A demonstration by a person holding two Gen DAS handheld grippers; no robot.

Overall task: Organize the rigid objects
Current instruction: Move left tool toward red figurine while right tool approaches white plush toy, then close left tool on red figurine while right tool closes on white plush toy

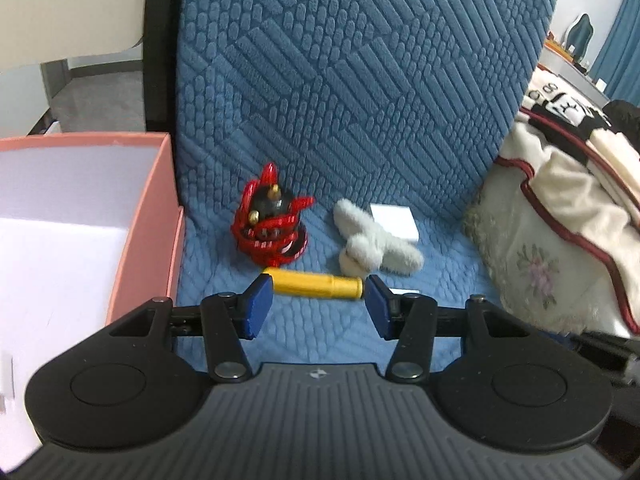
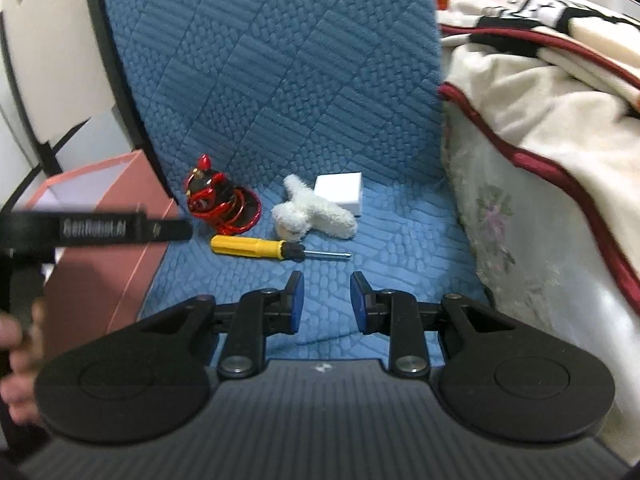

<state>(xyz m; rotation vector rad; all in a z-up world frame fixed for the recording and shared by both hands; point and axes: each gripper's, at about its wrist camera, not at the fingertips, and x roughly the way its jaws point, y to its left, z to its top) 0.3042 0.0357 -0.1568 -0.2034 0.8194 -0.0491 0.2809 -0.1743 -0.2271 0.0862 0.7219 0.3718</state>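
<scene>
Centre-frame, left view: left tool [image 1: 318, 294], released, straddles yellow plastic-handled screwdriver [image 1: 316, 284] for pickup; pink cardboard box [image 1: 150, 216] waits left. Right tool [image 2: 326, 298] unclenched, idle.

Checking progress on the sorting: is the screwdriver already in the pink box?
No, the screwdriver lies on the blue cushion beside the pink box, in front of the red toy.

A blue quilted seat cover [image 1: 360, 80] spans seat and backrest. Beside it on the right lies a cream blanket with dark red trim [image 2: 540, 92]; beyond, blue curtains [image 1: 624, 40].
</scene>
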